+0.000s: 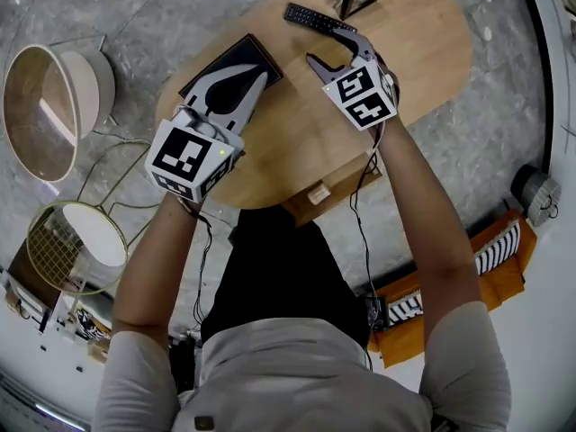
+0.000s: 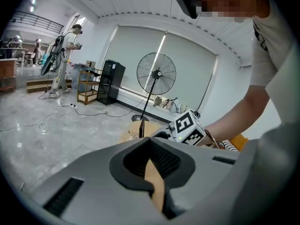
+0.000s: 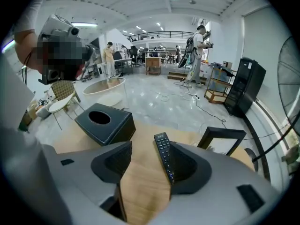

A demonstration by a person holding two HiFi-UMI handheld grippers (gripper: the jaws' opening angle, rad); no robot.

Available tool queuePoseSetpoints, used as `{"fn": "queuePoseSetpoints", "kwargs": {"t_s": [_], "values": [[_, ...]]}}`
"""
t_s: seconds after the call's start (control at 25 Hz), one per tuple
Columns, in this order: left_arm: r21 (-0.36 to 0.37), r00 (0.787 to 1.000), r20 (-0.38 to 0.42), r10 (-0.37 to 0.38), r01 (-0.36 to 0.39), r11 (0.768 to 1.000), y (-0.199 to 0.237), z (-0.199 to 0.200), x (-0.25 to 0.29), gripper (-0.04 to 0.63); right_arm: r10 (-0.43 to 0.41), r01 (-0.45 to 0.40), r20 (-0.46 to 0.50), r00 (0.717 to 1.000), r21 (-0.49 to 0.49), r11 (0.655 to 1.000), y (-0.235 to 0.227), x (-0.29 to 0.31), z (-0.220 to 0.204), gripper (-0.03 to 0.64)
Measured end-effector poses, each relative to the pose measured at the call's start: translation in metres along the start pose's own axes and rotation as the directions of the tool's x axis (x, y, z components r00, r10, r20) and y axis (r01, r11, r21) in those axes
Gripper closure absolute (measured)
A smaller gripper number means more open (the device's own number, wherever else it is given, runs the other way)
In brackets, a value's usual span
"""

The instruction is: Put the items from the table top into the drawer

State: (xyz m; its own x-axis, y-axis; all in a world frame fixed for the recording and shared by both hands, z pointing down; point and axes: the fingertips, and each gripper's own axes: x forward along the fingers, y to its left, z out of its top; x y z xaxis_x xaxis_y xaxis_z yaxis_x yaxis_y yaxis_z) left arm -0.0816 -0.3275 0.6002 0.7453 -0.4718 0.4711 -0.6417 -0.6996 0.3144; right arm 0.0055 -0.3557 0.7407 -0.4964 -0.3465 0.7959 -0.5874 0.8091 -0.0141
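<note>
oval wood table; slim remote; black box

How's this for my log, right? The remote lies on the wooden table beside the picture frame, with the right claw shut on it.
Not quite: the right claw is open, its jaws apart, not shut on the remote, as the right gripper view shows. The remote does lie on the wooden table beside the picture frame.
</note>
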Motion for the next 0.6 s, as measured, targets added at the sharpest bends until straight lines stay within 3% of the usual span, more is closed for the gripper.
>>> {"fn": "queuePoseSetpoints", "kwargs": {"t_s": [0.6], "values": [[-0.049,0.999,-0.017,-0.046,0.045,0.998,0.002,-0.04,0.036,0.586,-0.016,0.016,-0.097,0.995,0.0,1.0,-0.03,0.088,-0.05,0.35]]}}
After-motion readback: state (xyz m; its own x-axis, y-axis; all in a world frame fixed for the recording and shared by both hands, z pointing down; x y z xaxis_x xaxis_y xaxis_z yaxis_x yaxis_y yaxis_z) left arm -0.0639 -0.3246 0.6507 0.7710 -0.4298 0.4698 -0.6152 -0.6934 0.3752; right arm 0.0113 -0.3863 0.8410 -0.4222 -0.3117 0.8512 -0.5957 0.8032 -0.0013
